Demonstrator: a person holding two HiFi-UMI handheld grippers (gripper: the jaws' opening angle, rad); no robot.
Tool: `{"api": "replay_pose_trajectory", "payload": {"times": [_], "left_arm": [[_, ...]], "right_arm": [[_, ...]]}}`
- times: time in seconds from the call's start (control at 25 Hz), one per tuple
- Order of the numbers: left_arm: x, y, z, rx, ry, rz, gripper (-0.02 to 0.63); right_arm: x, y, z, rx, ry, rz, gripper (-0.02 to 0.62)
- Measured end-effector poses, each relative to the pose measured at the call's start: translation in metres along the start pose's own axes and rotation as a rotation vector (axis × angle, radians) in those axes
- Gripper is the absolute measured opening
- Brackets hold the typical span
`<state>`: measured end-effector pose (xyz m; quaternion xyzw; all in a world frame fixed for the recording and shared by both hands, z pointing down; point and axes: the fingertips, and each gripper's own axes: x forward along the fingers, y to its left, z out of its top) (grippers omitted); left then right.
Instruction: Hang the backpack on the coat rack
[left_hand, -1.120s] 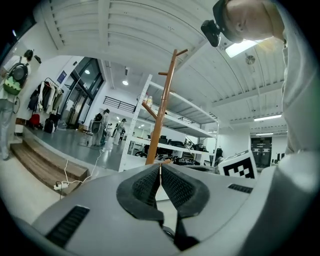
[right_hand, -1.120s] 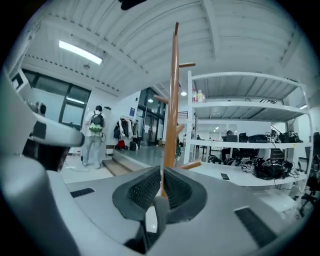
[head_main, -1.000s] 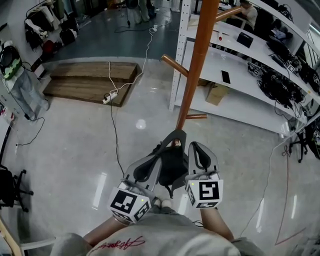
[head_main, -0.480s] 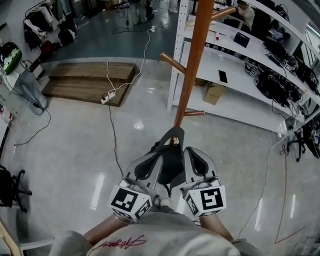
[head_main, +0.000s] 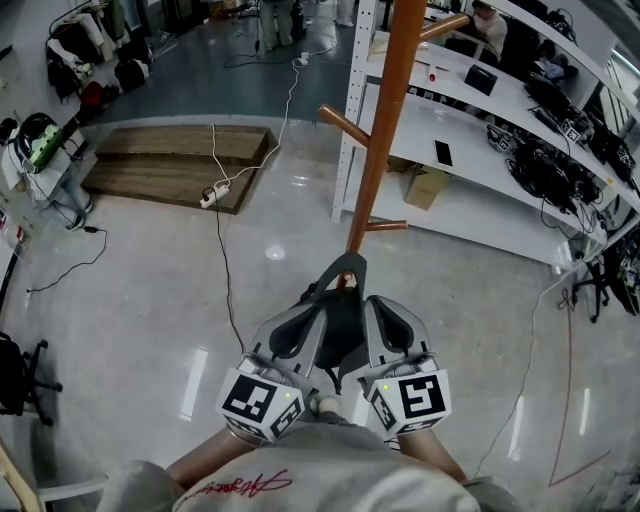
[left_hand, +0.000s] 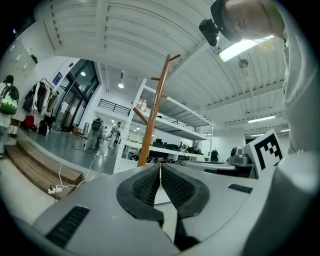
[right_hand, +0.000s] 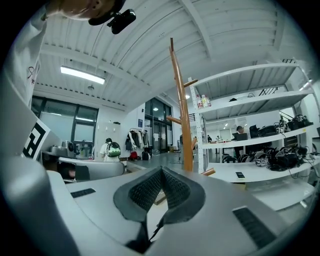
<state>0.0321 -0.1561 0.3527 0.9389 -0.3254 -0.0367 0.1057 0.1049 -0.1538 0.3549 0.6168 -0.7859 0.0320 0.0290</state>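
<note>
A dark backpack (head_main: 343, 335) hangs between my two grippers in the head view, and its grey strap loop (head_main: 345, 262) arches just past their tips. My left gripper (head_main: 318, 305) and right gripper (head_main: 375, 303) sit side by side, each shut at one end of that loop. The orange wooden coat rack (head_main: 385, 130) stands directly ahead, its pole foot just beyond the loop, with pegs sticking out left and right. In the left gripper view the jaws (left_hand: 160, 167) are pressed together, with the coat rack (left_hand: 154, 115) beyond. The right gripper (right_hand: 161, 172) is likewise shut, facing the coat rack (right_hand: 181, 110); the strap is hidden there.
White shelving (head_main: 480, 160) with electronics stands right behind the rack, a cardboard box (head_main: 432, 187) under it. A low wooden platform (head_main: 180, 160) lies at the back left, with a white cable and power strip (head_main: 218, 195) trailing over the glossy floor. A person (right_hand: 109, 149) stands far off.
My right gripper has drawn a little closer to the left one. The backpack and left gripper have stayed put.
</note>
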Motion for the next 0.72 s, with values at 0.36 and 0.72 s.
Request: {"api": "replay_pose_trajectory", "payload": {"times": [0.36, 0.72], "left_arm": [[0.0032, 0.0022, -0.0006, -0.010, 0.007, 0.006, 0.021], [0.0043, -0.0005, 0.0017, -0.006, 0.000, -0.009, 0.021]], "right_arm": [[0.0036, -0.0001, -0.0024, -0.006, 0.004, 0.007, 0.017], [0.0046, 0.0043, -0.0011, -0.021, 0.011, 0.021, 0.017]]}}
